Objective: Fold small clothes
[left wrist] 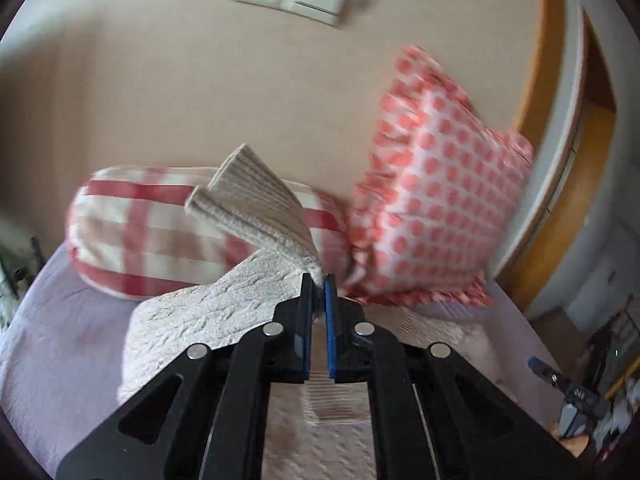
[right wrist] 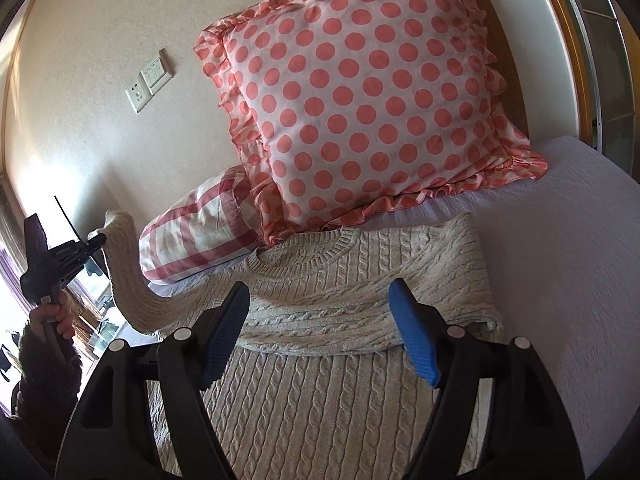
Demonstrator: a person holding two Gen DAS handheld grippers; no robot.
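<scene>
left hand-held gripper (left wrist: 319,280) was clamped on the sweater (right wrist: 320,392) sleeve cuff (left wrist: 244,184); right hand-held gripper (right wrist: 320,336) stood apart above the body. risk: cuff slipping, sleeve dropping unfolded.

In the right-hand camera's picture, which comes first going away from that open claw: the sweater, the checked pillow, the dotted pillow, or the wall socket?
From the right gripper, nearest first:
1. Sweater, directly under and ahead of the fingers.
2. Checked pillow, ahead to the left, at the sweater's shoulder.
3. Dotted pillow, behind the collar, leaning on the wall.
4. Socket, up on the wall, far left.
</scene>
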